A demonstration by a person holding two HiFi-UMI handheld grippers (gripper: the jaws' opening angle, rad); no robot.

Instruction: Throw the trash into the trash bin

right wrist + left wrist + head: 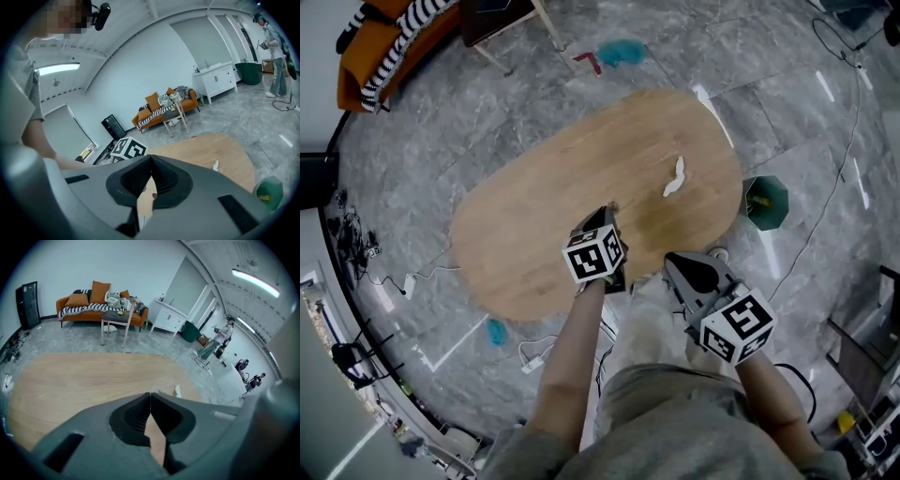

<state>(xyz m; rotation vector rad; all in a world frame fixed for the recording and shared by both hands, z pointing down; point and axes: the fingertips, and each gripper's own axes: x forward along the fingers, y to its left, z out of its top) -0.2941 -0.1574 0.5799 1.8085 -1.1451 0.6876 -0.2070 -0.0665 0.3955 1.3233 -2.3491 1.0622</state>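
Trash (675, 176): one small white crumpled scrap, paper or tissue by the look, lying flat on the oval wooden table (534, 234) toward its far right end, nothing else on the top. Trash bin (766, 202): small, green, on the grey floor just beside that same end of the table, below the edge, with something yellowish already inside. Scrap and bin are near each other but apart, the table rim between them. Left gripper (609, 211) hovers over the table's near edge, jaws closed tip to tip with nothing between them; its own view shows bare wood through the gap behind the tips. Right gripper (670, 262) is held close to the person's body, off the table's near side, jaws likewise pressed together and empty. Both are well apart from the scrap. Task not yet begun, by my reading: the approach and pickup are still ahead. Risks from here: the jaws must open before any reach, or closed tips will only push the scrap along the wood, perhaps off the far edge. The scrap is thin and low, so a shallow pinch could scrape the table and miss. Light paper could cling to a pad or drift on release and land beside the bin's small mouth. Cable (825, 211) on the floor runs near the bin.
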